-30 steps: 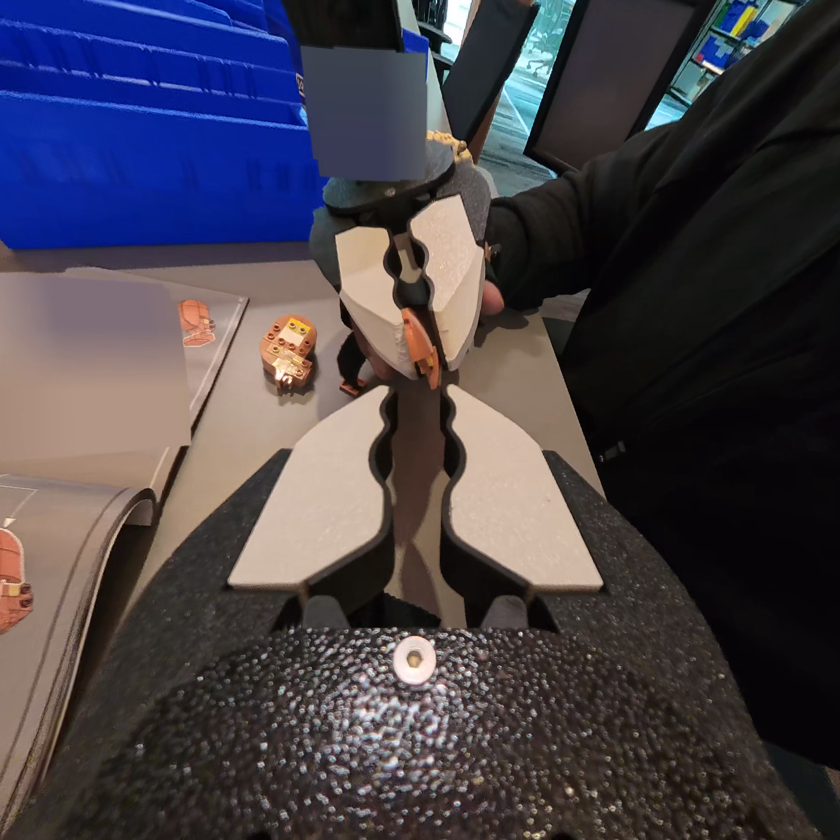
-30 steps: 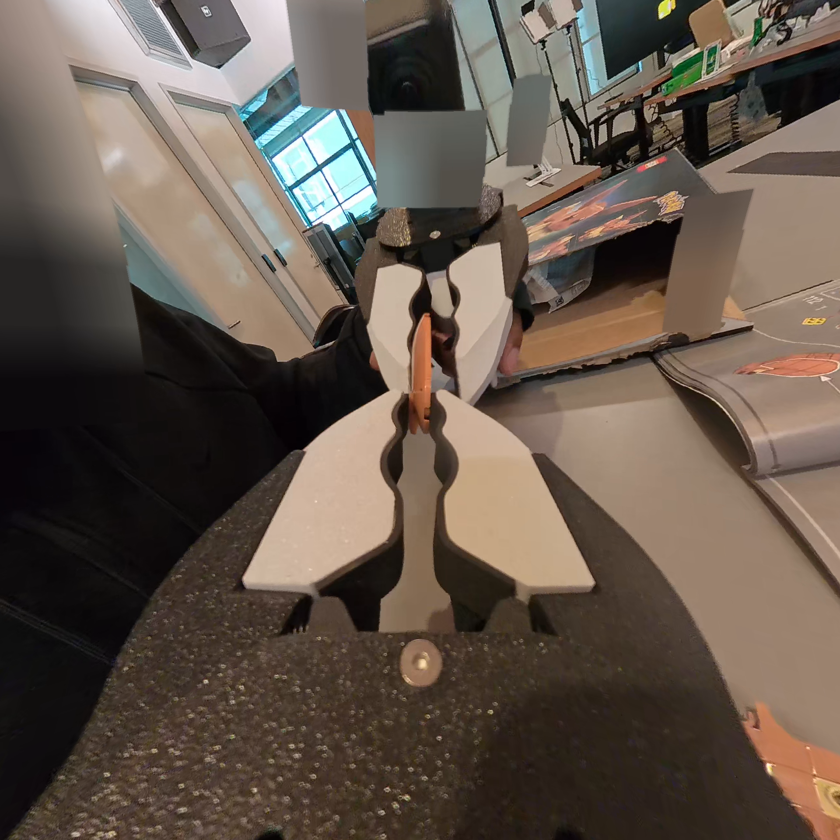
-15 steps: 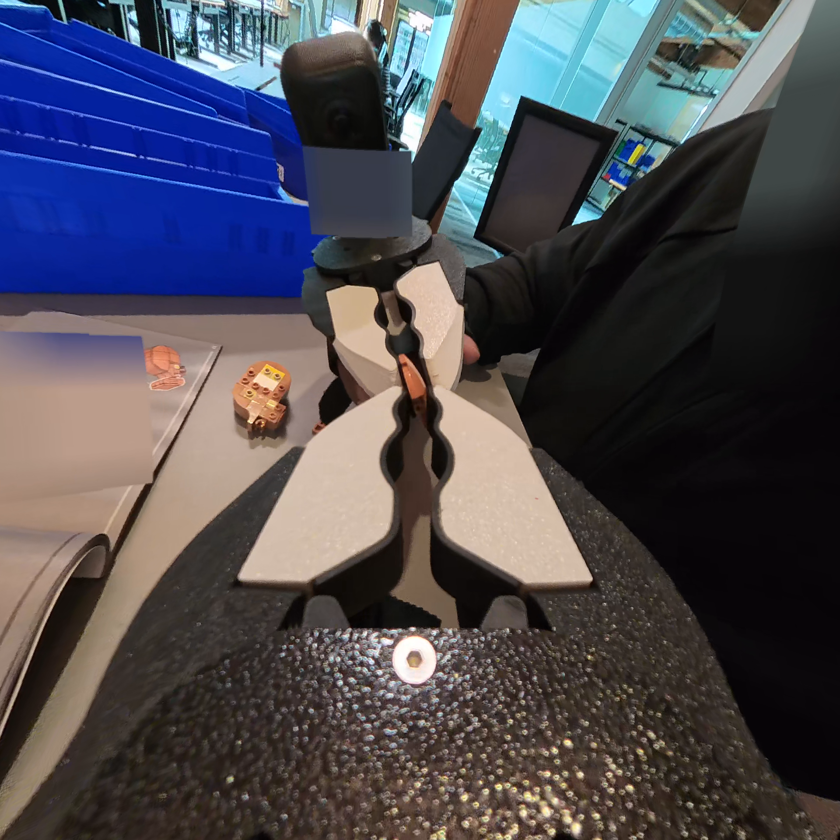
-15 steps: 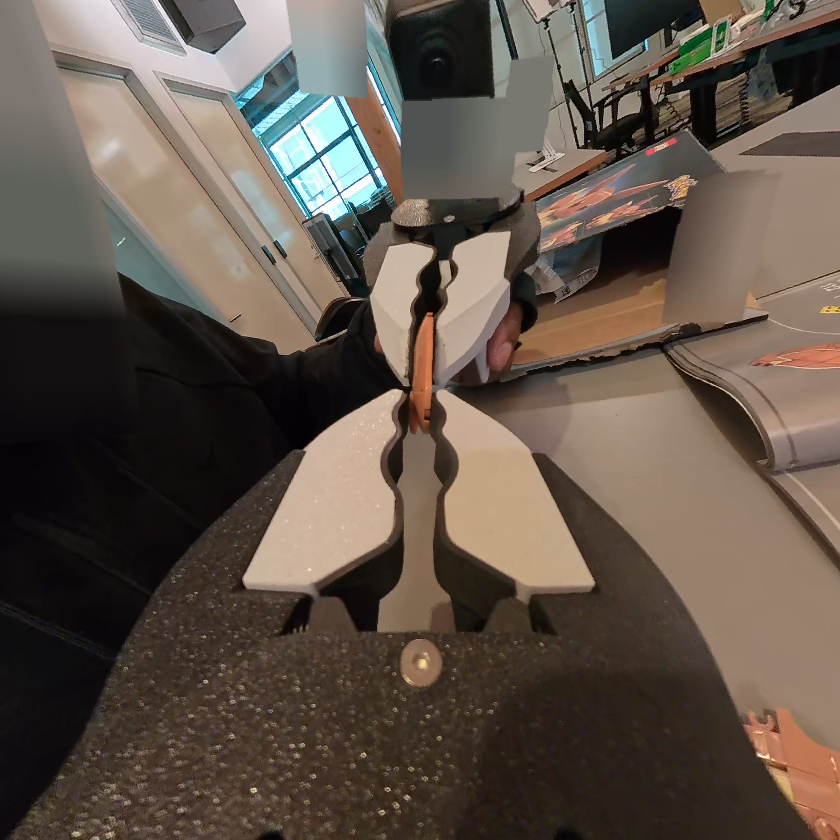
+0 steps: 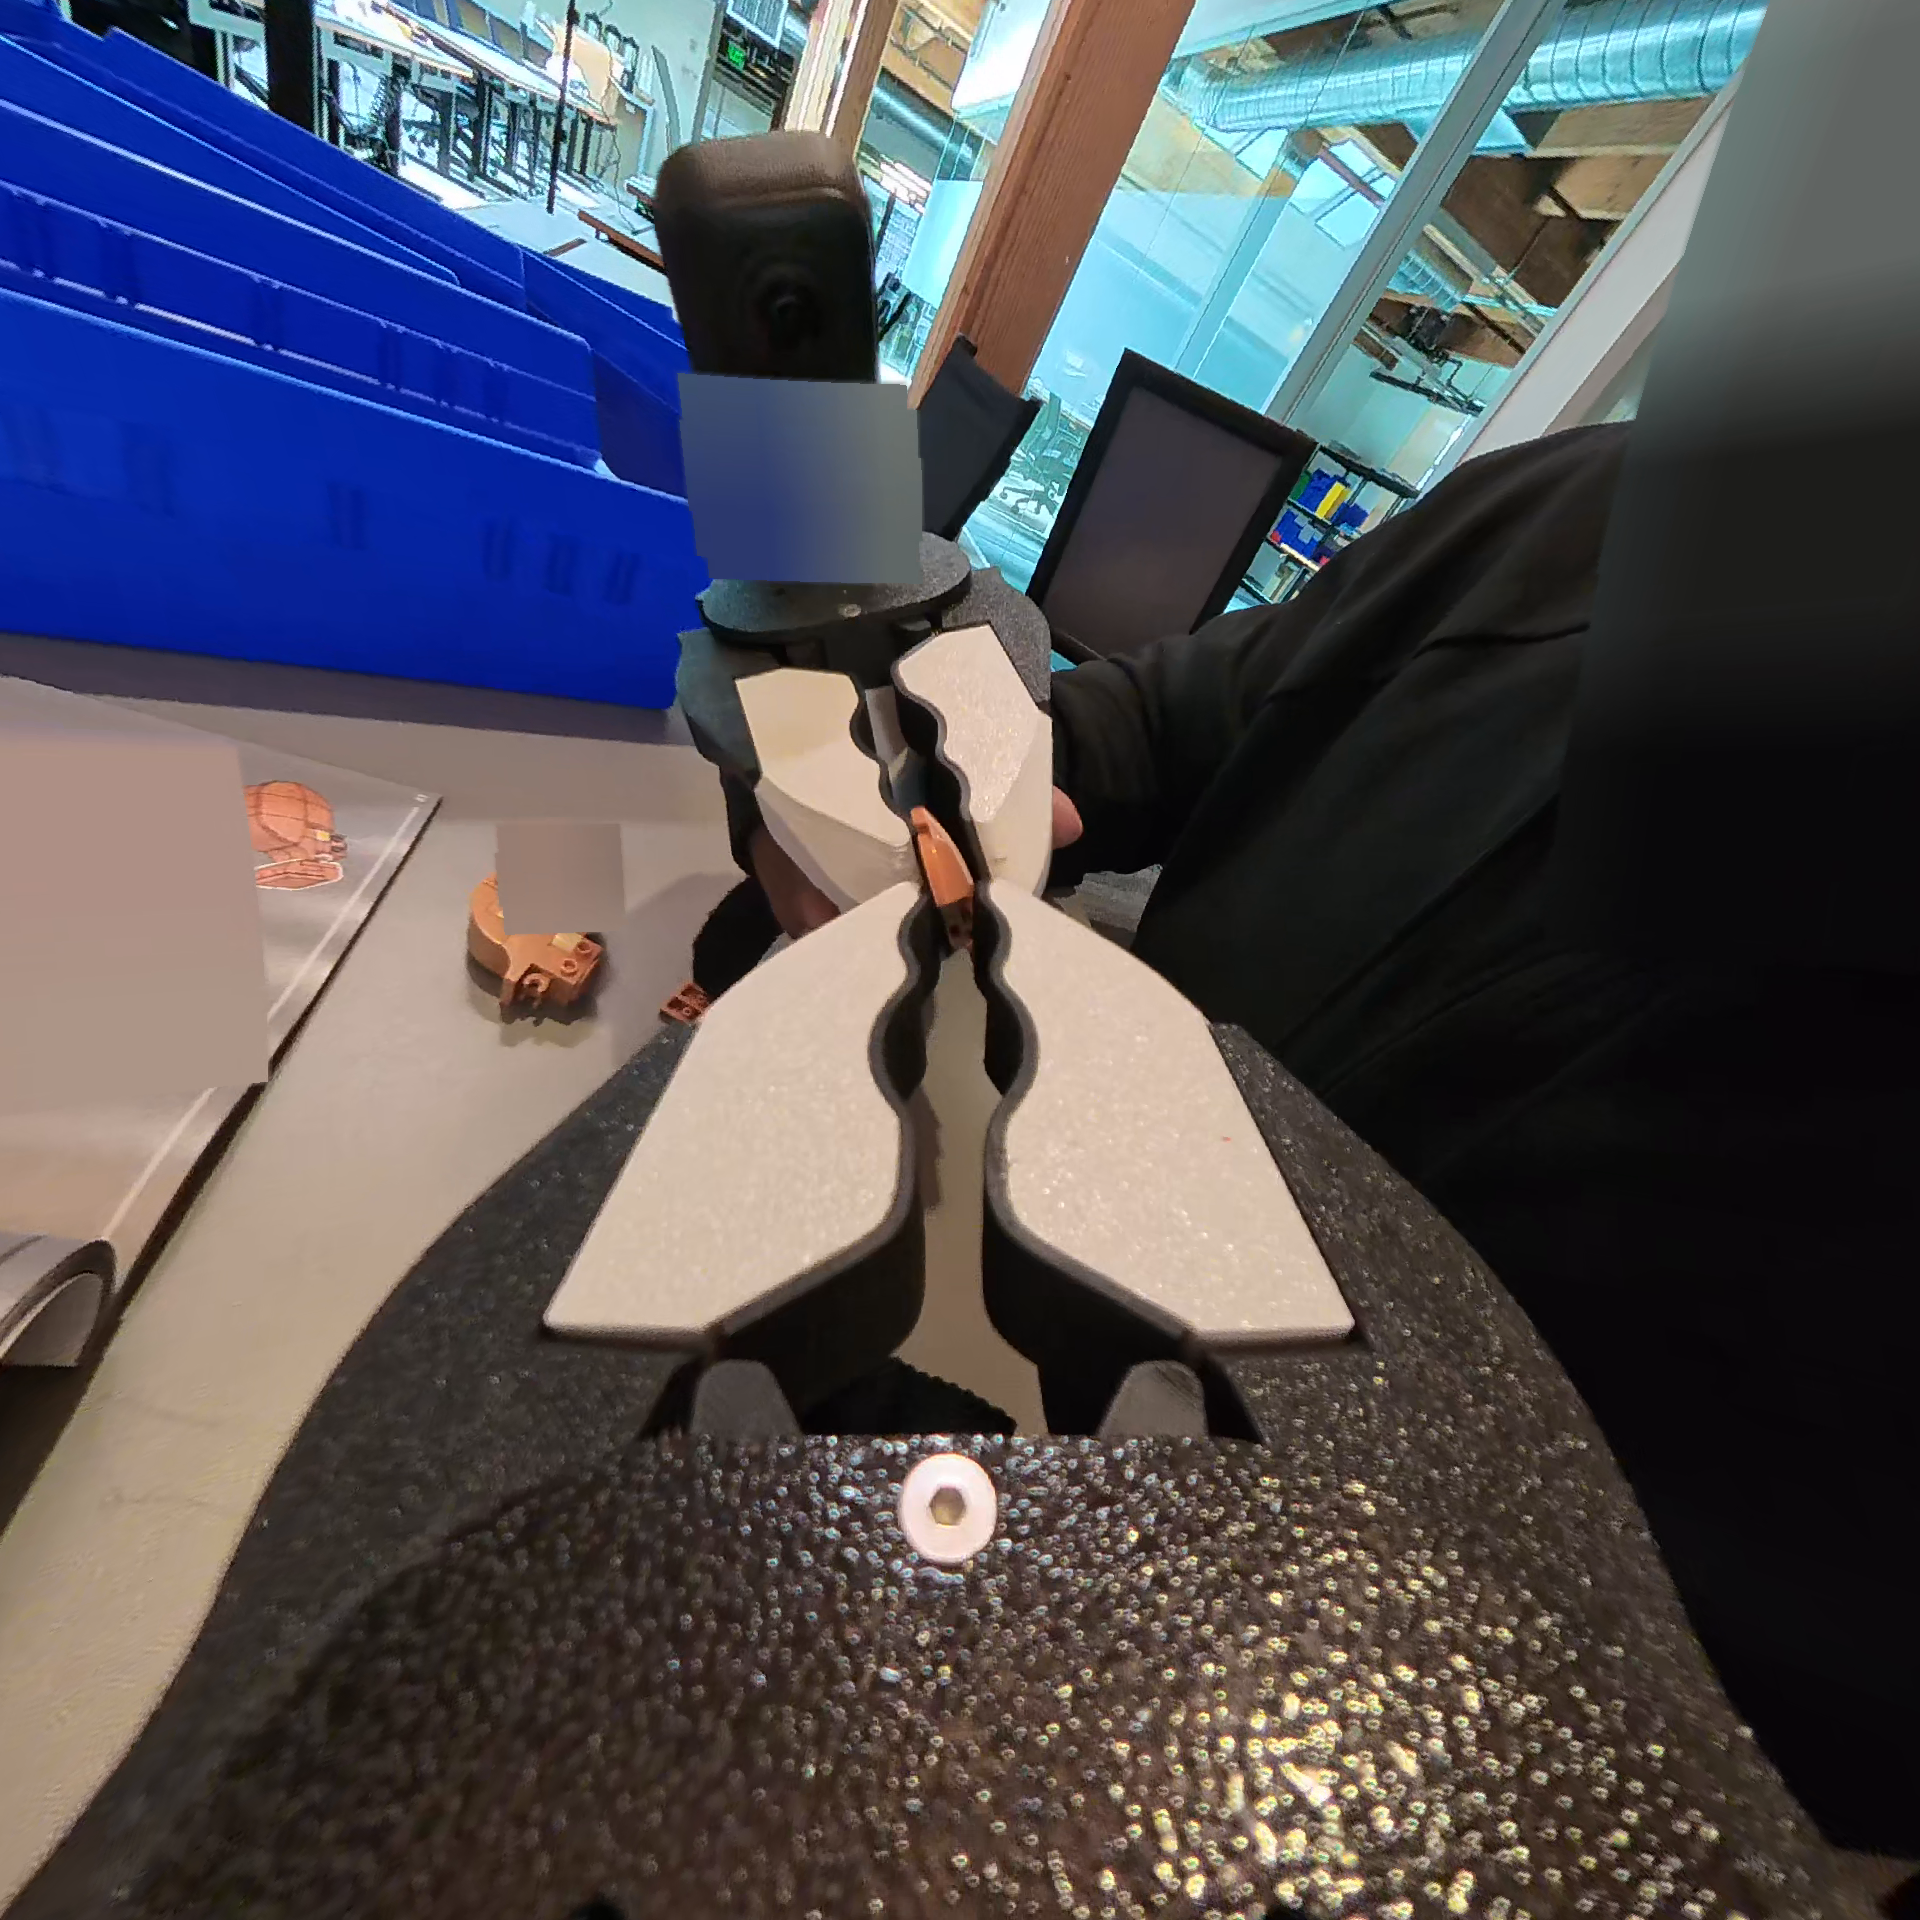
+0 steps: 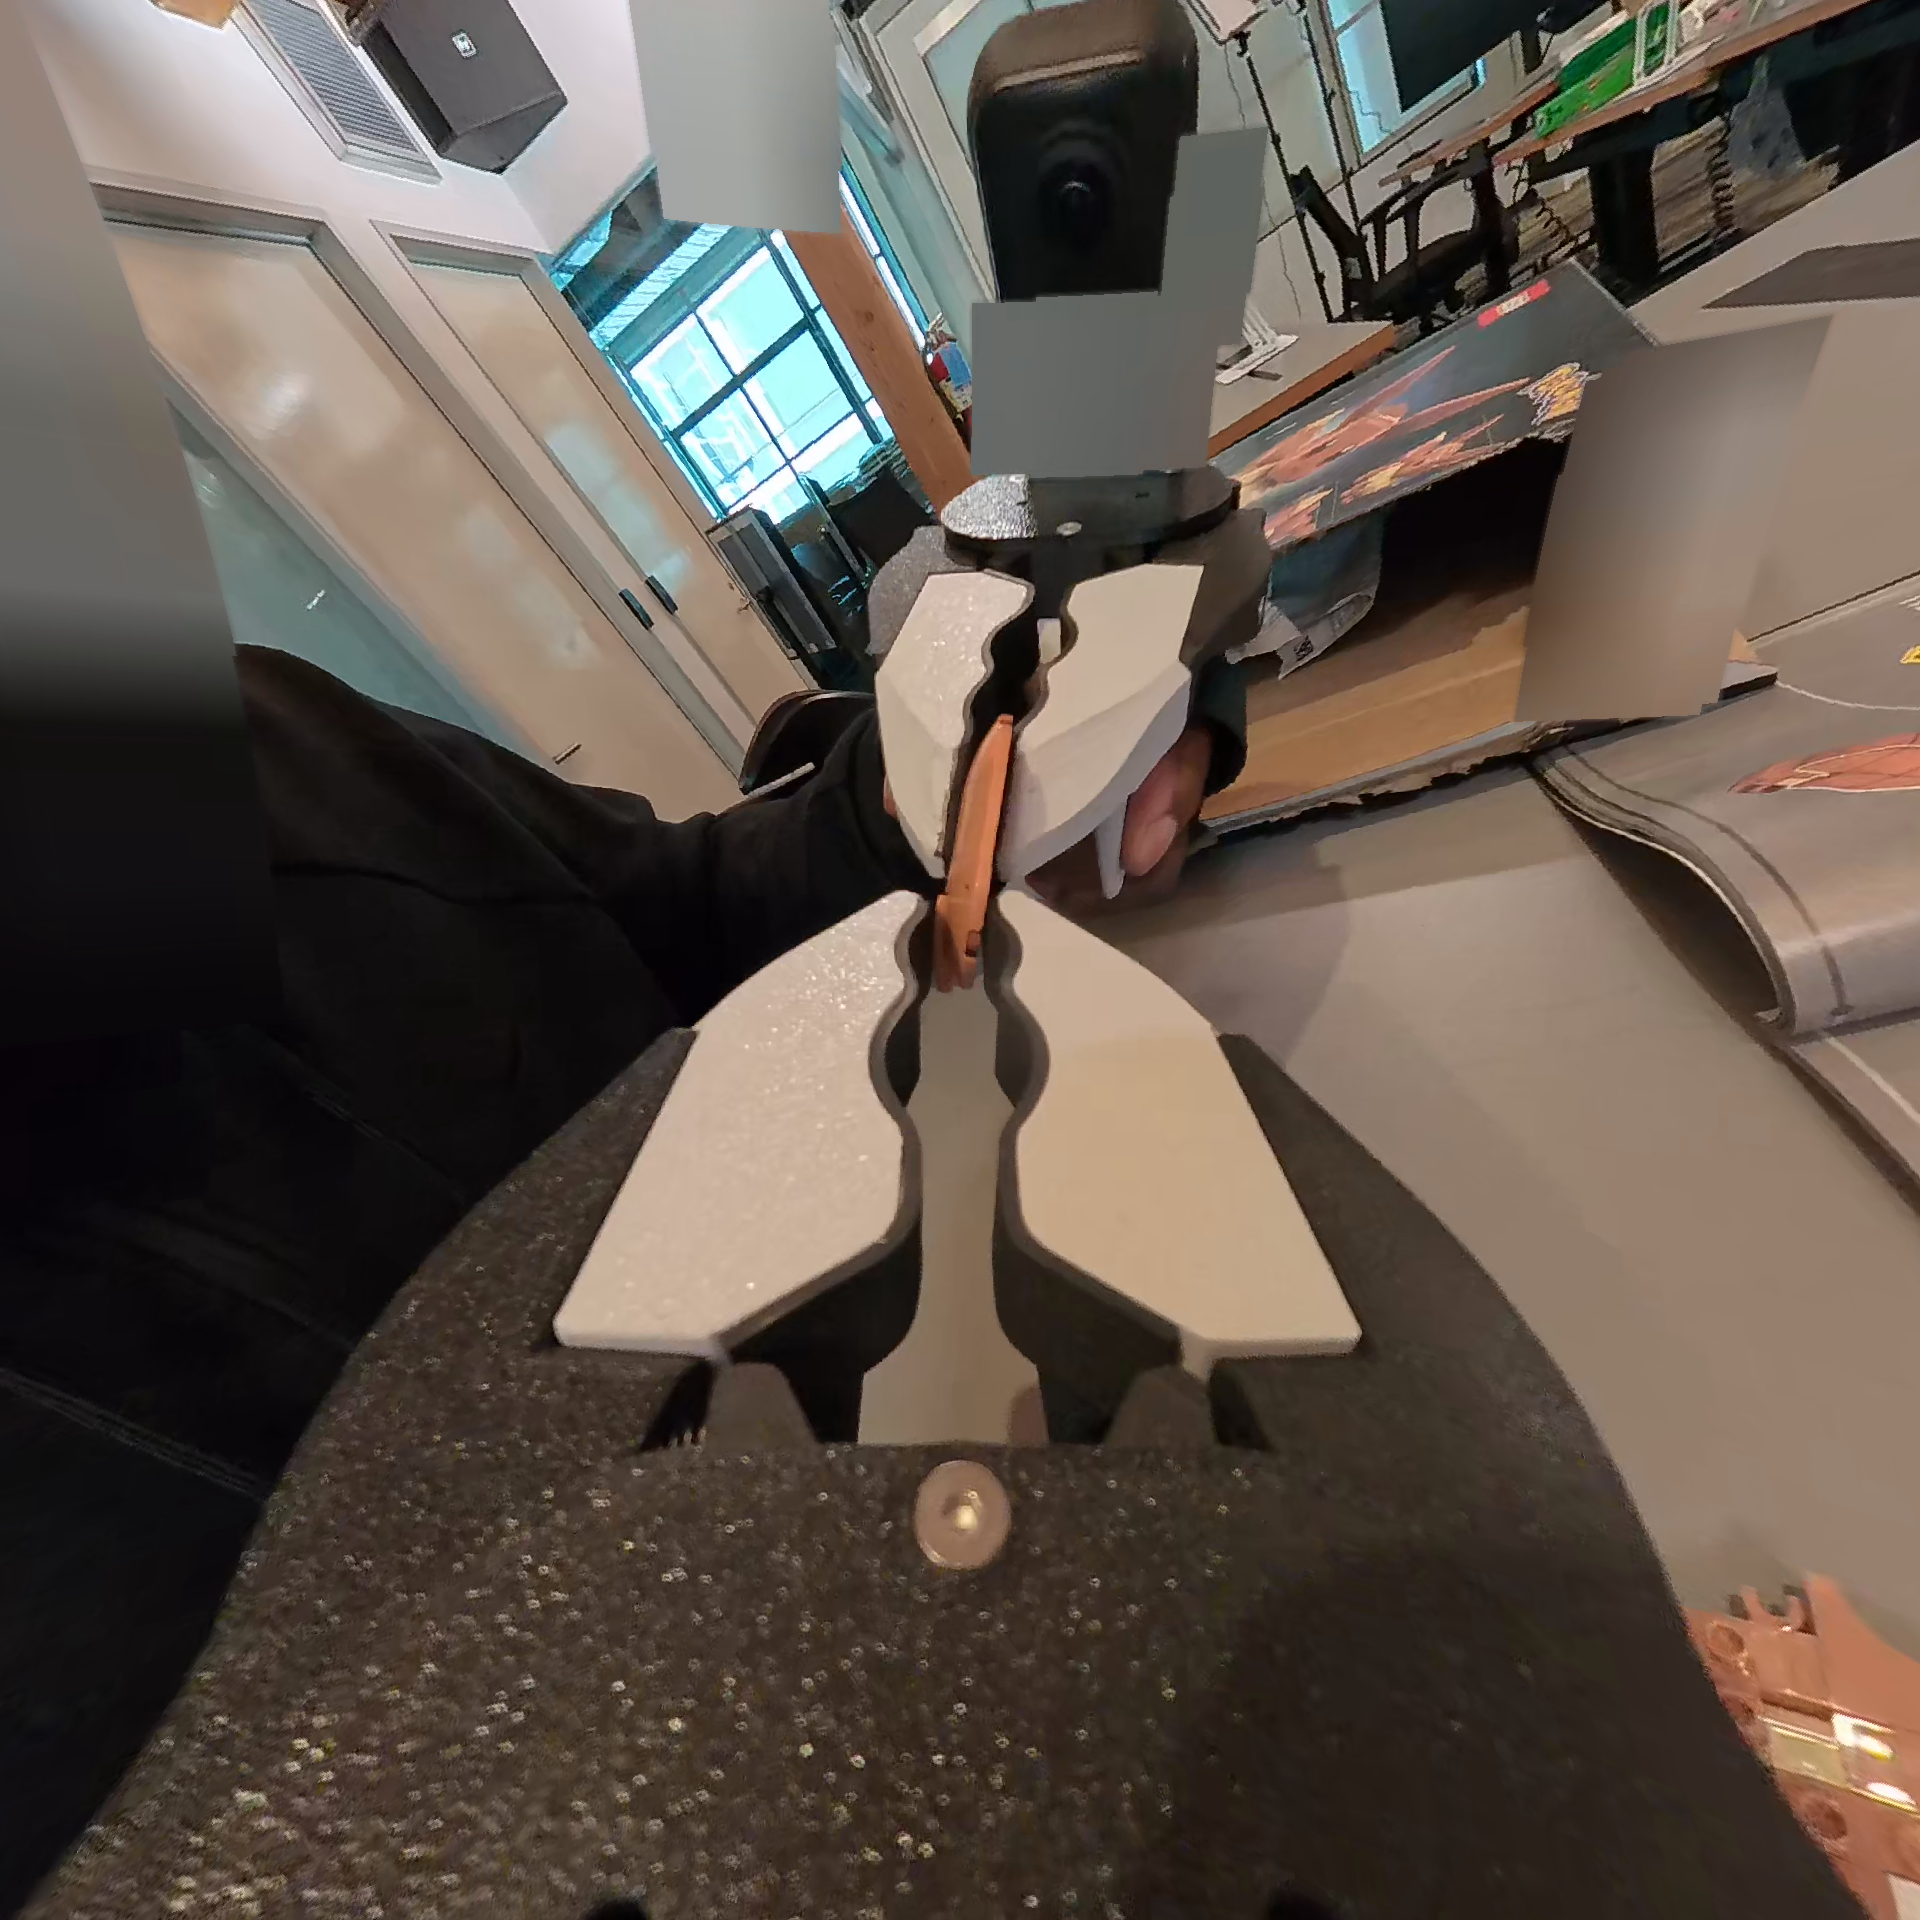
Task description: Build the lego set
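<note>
- Lying open at far left: instruction booklet (image 5: 343, 894), with a partly built brown lego assembly (image 5: 530, 961) waiting on the table (image 5: 416, 1101) (much evidently left to build).
- Pinching with left gripper (image 5: 951, 920), jaws nearly closed, on curved brown piece (image 5: 943, 862).
- Gripping same piece's far end with right gripper (image 6: 961, 935), equally narrow.

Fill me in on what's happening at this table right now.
A person in black sleeves is building a lego set, holding tongs in each hand. The left tongs and right tongs meet tip to tip above the grey table, both shut on one thin orange lego piece. A partly built brown assembly lies beside an open instruction booklet.
</note>
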